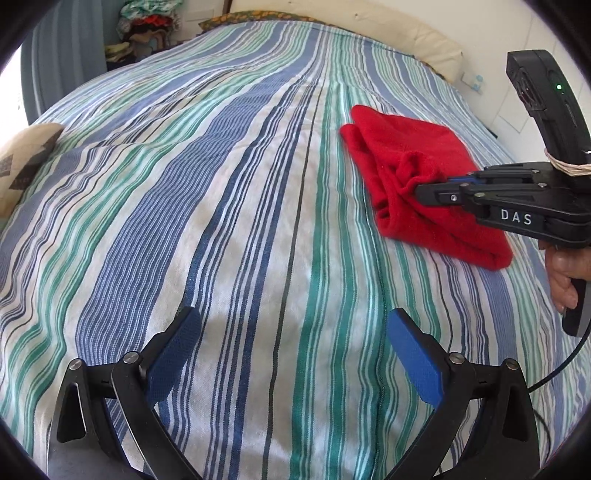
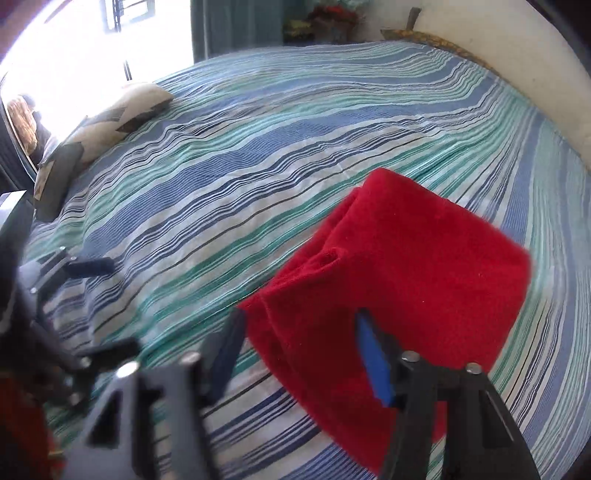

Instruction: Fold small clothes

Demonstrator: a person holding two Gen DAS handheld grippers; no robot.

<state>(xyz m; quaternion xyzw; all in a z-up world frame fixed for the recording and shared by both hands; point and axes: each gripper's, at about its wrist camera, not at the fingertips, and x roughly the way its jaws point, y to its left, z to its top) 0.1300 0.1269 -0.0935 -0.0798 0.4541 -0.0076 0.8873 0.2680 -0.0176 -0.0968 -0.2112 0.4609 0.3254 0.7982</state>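
Note:
A folded red garment [image 1: 413, 173] lies on the striped bedspread [image 1: 221, 221] at the right. My right gripper [image 1: 424, 190] comes in from the right and rests on its crumpled near edge. In the right wrist view the garment [image 2: 406, 258] fills the gap between the fingers, and the right gripper [image 2: 299, 332] stands partly open around a wide fold of it. My left gripper [image 1: 291, 325] is open and empty, low over the bedspread, to the left of the garment. It also shows at the left of the right wrist view [image 2: 88, 267].
A patterned pillow [image 2: 110, 118] lies at the left edge of the bed. A cream headboard cushion [image 1: 406, 33] runs along the far side. A pile of clothes [image 1: 147, 26] stands beyond the bed. A bright window is at the far left.

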